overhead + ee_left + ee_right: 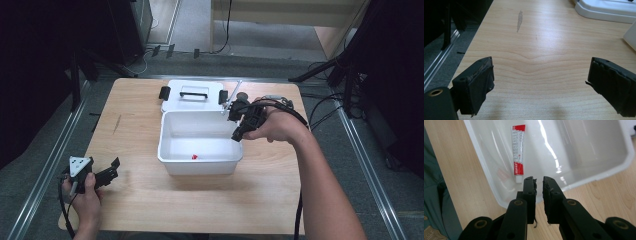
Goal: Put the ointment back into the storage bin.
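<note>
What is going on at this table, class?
A person holds a gripper in each hand at a wooden table. The right gripper hangs over the rim of an open white box, its jaws nearly closed and holding nothing. A red-and-white tube lies on the box floor just below it. The box's lid lies behind the box. The left gripper rests apart near the table's corner, jaws wide open and empty.

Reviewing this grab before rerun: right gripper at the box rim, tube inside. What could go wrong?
1. The right gripper has its jaws almost shut, likely too narrow to take the tube without reopening.
2. It hovers at the white box rim; descending could knock the wall and shift the box.
</note>
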`<state>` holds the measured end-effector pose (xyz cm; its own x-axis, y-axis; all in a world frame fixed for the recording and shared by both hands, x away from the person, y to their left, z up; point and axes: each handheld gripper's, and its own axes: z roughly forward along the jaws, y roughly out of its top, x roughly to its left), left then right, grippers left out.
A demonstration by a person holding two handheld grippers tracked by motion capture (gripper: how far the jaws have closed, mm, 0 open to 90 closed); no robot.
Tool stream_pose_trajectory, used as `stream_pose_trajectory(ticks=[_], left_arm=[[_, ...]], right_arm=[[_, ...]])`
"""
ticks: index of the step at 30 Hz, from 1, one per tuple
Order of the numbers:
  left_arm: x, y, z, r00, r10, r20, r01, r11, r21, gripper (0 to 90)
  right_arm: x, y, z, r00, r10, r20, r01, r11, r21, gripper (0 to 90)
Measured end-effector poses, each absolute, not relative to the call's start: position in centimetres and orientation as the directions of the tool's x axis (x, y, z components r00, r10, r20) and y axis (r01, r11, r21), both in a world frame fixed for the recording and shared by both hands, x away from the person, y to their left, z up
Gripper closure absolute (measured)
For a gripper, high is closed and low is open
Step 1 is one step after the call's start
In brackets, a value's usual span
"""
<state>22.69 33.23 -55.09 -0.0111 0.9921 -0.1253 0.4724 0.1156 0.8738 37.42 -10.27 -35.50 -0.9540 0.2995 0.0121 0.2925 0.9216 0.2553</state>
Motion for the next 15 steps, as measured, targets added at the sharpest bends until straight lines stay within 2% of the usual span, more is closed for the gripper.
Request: stream_pose_trajectory(ticks=[6, 15], left_arm=[[22.7, 33.2, -55.1, -0.011, 0.992, -0.125, 0.472, 0.115, 0.874, 6.9], [22.7, 33.2, -55.1, -0.011, 0.992, -0.124, 0.471, 0.114, 0.875, 7.0]], right_arm=[[37.1, -12.4, -34.6, -0.939, 0.344, 0.001, 0.331, 0.902, 0.276, 81.8], [37.0, -14.8, -35.5, -0.919, 0.394, 0.012, 0.382, 0.881, 0.280, 81.7]])
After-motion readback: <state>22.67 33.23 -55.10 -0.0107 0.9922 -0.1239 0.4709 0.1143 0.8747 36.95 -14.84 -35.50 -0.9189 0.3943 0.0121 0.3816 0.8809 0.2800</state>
